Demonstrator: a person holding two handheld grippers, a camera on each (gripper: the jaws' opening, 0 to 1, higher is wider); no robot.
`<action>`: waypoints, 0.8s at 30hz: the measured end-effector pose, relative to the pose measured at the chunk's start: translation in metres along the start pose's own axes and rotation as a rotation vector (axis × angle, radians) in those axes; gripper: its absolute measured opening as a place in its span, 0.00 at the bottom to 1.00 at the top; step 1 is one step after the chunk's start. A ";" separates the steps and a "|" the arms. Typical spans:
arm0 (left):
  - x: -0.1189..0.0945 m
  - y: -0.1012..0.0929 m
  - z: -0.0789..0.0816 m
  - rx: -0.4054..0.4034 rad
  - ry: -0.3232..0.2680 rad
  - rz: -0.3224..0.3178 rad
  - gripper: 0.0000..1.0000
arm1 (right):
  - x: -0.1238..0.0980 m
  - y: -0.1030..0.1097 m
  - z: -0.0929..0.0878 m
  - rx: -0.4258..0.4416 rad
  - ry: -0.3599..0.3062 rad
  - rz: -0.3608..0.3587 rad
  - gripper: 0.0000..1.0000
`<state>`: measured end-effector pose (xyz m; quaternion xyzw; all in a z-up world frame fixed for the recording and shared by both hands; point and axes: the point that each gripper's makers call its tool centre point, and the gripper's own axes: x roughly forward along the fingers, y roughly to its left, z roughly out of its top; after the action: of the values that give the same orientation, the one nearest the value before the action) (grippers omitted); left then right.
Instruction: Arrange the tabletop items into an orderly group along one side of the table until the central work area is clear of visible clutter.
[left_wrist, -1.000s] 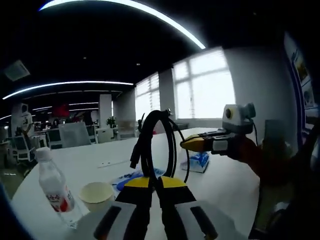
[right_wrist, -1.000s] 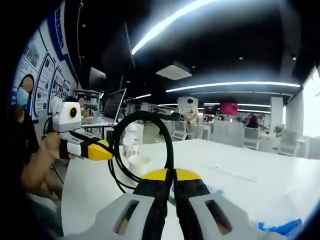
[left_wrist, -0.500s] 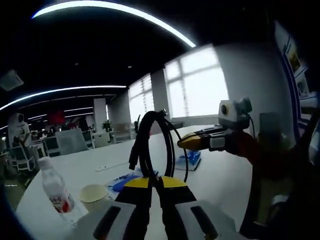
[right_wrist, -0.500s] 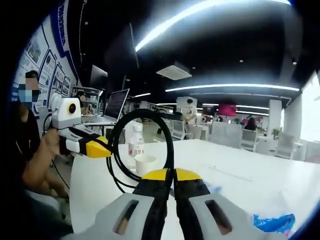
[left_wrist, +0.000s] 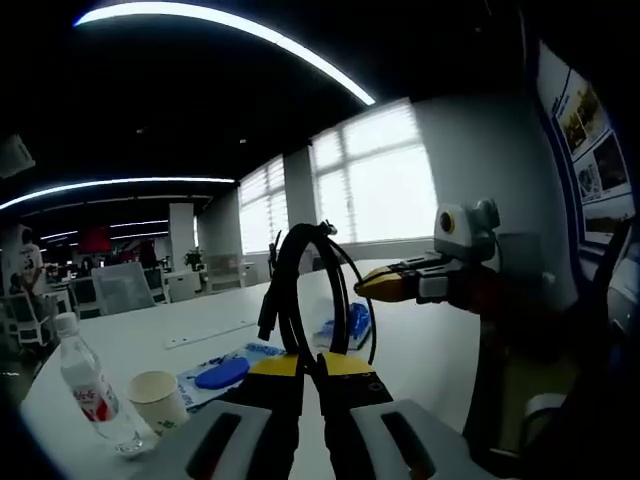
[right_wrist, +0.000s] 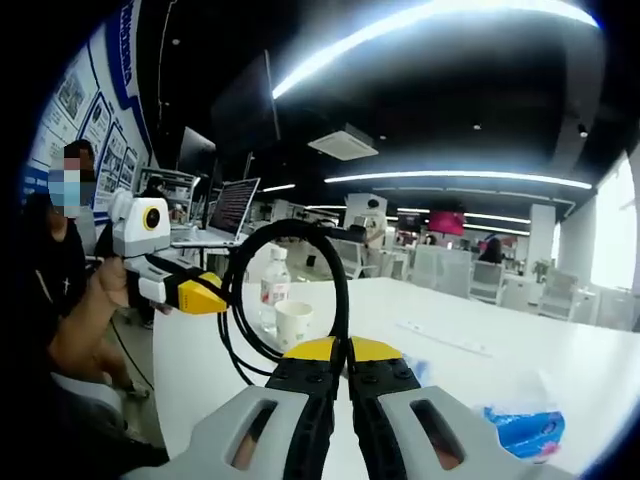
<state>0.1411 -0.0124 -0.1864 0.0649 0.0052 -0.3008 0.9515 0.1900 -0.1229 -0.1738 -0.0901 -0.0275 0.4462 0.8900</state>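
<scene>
Open office with bright windows (left_wrist: 375, 170), ceiling light strips (right_wrist: 440, 20), and chairs (left_wrist: 122, 288).

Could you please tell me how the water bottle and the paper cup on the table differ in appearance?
In the left gripper view, the water bottle is taller than the paper cup. The bottle is clear plastic with a white cap and a red-and-white label; the cup is opaque, pale and open-topped. Both stand upright, side by side on the white table.

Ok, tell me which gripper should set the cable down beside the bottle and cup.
Left, probably. Both grippers hold the cable, but the bottle and cup stand close beside the left gripper in its view; from the right gripper they sit beyond the loop.
</scene>
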 end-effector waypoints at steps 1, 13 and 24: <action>0.000 -0.002 0.000 0.002 -0.001 -0.006 0.04 | -0.002 -0.001 0.000 0.001 0.000 -0.004 0.01; 0.008 -0.025 0.002 0.026 0.008 -0.046 0.04 | -0.035 -0.003 -0.003 0.008 0.007 -0.041 0.01; 0.023 -0.046 0.004 0.047 0.003 -0.094 0.04 | -0.062 -0.011 -0.009 0.009 0.017 -0.090 0.01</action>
<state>0.1340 -0.0634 -0.1888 0.0874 0.0024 -0.3450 0.9345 0.1624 -0.1803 -0.1782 -0.0884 -0.0221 0.4051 0.9097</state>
